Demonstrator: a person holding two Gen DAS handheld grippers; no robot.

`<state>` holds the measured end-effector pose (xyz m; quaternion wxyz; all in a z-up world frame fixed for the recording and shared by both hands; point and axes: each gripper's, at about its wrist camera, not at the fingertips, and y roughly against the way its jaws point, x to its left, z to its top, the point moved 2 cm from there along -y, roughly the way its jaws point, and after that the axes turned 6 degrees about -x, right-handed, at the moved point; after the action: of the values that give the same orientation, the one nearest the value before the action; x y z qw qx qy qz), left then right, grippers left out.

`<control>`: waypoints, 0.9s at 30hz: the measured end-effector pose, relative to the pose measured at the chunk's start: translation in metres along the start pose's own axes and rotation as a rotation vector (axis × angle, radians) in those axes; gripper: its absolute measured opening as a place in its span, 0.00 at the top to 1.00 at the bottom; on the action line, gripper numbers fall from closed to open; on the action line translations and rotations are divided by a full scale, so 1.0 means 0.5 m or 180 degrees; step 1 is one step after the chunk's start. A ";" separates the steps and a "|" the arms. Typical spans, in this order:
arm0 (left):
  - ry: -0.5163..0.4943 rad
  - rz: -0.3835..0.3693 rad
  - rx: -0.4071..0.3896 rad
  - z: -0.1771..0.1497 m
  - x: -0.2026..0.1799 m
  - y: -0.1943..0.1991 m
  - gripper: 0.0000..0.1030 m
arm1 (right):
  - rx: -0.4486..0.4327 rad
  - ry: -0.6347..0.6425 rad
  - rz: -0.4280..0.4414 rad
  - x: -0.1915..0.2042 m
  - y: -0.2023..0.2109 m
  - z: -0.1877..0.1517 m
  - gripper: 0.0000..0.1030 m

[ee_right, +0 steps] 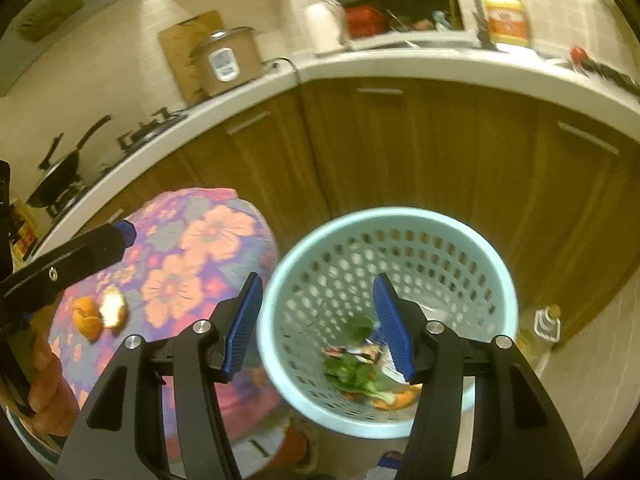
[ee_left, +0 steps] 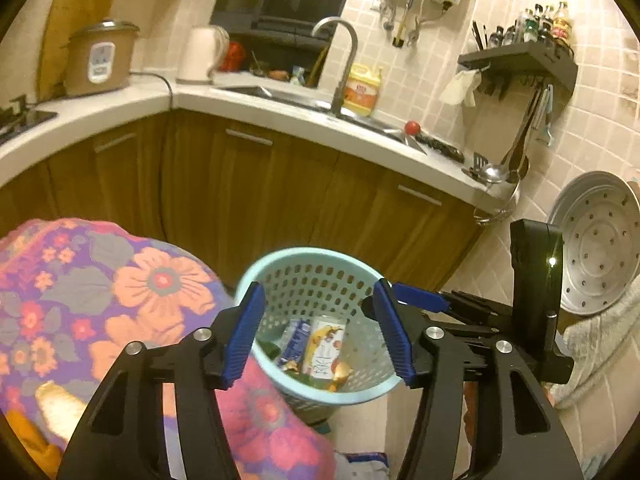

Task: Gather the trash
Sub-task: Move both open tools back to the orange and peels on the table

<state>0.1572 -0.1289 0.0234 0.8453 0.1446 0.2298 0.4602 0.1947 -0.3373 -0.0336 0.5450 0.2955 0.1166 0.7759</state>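
Left wrist view, left to right from the basket (ee_left: 320, 268): floral cloth (ee_left: 100, 300) to its left, with peel barely visible at the low edge. My left hand-held gripper (ee_left: 320, 332) hangs over the basket mouth, jaws apart, nothing between them; cartons and scraps lie in the basket below. Right wrist view: orange peel (ee_right: 98, 314) sits on the floral cloth well left of the basket, near my left hand-held gripper's arm. My right hand-held gripper (ee_right: 320, 328) is also over the basket, jaws apart and empty, greens and peel in the bottom. I judge the peel light, soft, curled and a bit slippery; pinch it across a raised edge, gently. It's well apart from both grippers.
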 end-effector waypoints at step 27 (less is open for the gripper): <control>0.0685 0.2092 -0.0912 -0.184 0.299 0.391 0.23 | 0.0239 0.1044 0.0877 0.454 -0.126 -0.099 0.48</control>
<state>0.0404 0.1050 -0.0040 0.6352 0.0416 0.1918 0.7470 0.1622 -0.0991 -0.0294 0.3963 0.1986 0.1910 0.8758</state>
